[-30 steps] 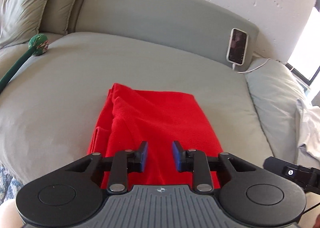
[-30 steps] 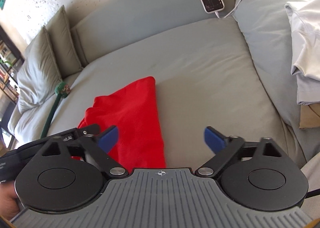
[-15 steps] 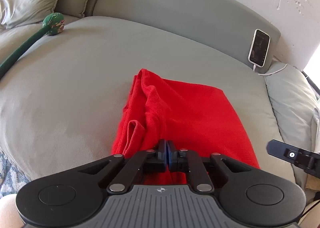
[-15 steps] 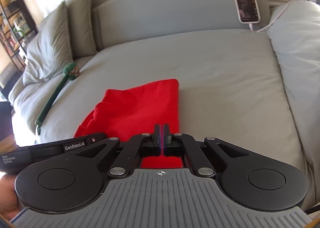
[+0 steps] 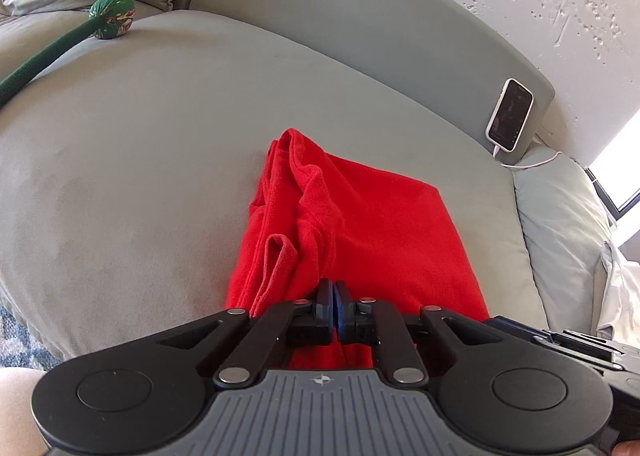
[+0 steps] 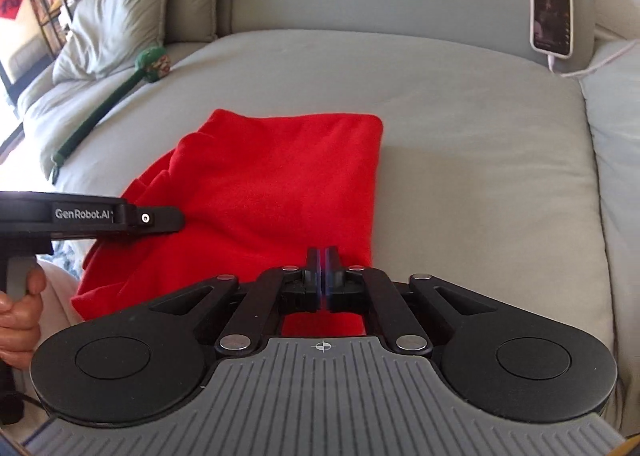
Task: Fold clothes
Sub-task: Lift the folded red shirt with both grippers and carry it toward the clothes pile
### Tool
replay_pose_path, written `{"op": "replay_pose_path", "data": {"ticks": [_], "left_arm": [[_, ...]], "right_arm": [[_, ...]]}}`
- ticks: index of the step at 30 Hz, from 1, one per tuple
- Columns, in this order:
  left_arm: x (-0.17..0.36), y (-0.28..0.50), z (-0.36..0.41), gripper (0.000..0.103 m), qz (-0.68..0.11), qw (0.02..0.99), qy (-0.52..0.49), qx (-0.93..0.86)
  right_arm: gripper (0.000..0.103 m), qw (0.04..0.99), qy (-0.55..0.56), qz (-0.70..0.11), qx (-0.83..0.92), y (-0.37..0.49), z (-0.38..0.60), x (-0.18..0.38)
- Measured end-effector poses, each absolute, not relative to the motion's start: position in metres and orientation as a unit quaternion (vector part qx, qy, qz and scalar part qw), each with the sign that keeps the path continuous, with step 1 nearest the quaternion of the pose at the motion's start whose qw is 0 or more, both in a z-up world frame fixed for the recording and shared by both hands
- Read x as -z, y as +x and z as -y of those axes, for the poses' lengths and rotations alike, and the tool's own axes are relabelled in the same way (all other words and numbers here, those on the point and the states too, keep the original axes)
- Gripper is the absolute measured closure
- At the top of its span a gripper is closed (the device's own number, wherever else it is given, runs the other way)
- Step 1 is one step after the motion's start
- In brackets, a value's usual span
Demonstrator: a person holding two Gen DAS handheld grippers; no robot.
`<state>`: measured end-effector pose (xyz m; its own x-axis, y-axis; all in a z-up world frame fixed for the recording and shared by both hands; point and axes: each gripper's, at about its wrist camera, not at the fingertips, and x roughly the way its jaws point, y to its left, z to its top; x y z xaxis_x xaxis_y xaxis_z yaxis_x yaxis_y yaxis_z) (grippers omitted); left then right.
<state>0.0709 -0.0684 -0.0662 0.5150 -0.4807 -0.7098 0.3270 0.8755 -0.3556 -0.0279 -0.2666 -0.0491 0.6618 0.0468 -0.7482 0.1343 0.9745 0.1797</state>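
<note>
A red garment [image 5: 380,224] lies folded lengthwise on the grey sofa seat [image 5: 140,156], with bunched layers along its left side. My left gripper [image 5: 333,288] is shut on the garment's near edge, close to that bunched side. In the right wrist view the garment [image 6: 280,176] runs away from me. My right gripper [image 6: 322,254] pinches its near right corner. Its jaws are opening slightly, a thin slit shows between the pads, and cloth is still between them. The left gripper's body [image 6: 152,218] shows at the left, held by a hand [image 6: 16,320].
A phone [image 6: 551,14] on a cable leans against the sofa back at the far right. A green stuffed toy with a long stem [image 6: 152,64] lies far left, near a pillow [image 6: 116,16]. White cloth [image 5: 620,296] lies on the right cushion.
Both grippers came down to the garment's near edge and shut on it, the right from wide open. The right one also rolled level. The garment's left side is more bunched now.
</note>
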Motion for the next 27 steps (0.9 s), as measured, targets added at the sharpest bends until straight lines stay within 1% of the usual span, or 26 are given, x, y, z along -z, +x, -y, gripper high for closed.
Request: {"op": "replay_pose_path", "data": {"ticks": [1,2,3,4,5,6,7,11,13,15,16,19,22,24,27], "left_arm": [[0.057,0.065,0.067,0.092,-0.423,0.871,-0.083,0.236],[0.047,0.057,0.063,0.076,-0.404,0.879,-0.076,0.241],[0.038,0.051,0.058,0.057,-0.384,0.887,-0.069,0.248],[0.031,0.048,0.053,0.052,-0.372,0.891,-0.066,0.253],[0.029,0.05,0.046,0.042,-0.373,0.889,-0.069,0.256],[0.027,0.053,0.04,0.036,-0.374,0.888,-0.073,0.258],[0.027,0.057,0.033,0.035,-0.38,0.885,-0.078,0.259],[0.043,0.082,0.009,0.036,-0.446,0.856,-0.112,0.238],[0.051,0.088,0.006,0.035,-0.465,0.835,-0.126,0.265],[0.059,0.093,0.004,0.032,-0.481,0.815,-0.138,0.291],[0.063,0.096,0.007,0.032,-0.486,0.81,-0.135,0.3],[0.076,0.109,0.013,0.031,-0.498,0.799,-0.129,0.312],[0.089,0.12,0.012,0.032,-0.519,0.774,-0.163,0.325],[0.094,0.125,0.011,0.031,-0.527,0.756,-0.183,0.342],[0.094,0.125,0.014,0.031,-0.535,0.75,-0.161,0.353]], "right_arm": [[0.082,0.904,0.132,-0.406,0.022,-0.035,0.276,0.044],[0.071,0.903,0.154,-0.401,0.02,-0.041,0.285,0.04],[0.048,0.9,0.181,-0.397,0.018,-0.046,0.295,0.036],[0.037,0.895,0.207,-0.396,0.016,-0.051,0.304,0.035],[0.035,0.889,0.233,-0.394,0.014,-0.055,0.314,0.034],[0.035,0.883,0.257,-0.393,0.011,-0.059,0.322,0.033],[0.035,0.875,0.28,-0.395,0.003,-0.061,0.329,0.035],[0.035,0.825,0.371,-0.425,-0.049,-0.057,0.348,0.059],[0.037,0.802,0.403,-0.436,-0.063,-0.056,0.353,0.072],[0.038,0.783,0.43,-0.446,-0.059,-0.054,0.358,0.088],[0.04,0.775,0.444,-0.445,-0.058,-0.054,0.361,0.094],[0.042,0.752,0.489,-0.436,-0.069,-0.051,0.37,0.108],[0.048,0.738,0.51,-0.438,-0.067,-0.048,0.374,0.117],[0.048,0.732,0.516,-0.439,-0.067,-0.047,0.376,0.119],[0.048,0.73,0.518,-0.441,-0.068,-0.045,0.377,0.12]]}}
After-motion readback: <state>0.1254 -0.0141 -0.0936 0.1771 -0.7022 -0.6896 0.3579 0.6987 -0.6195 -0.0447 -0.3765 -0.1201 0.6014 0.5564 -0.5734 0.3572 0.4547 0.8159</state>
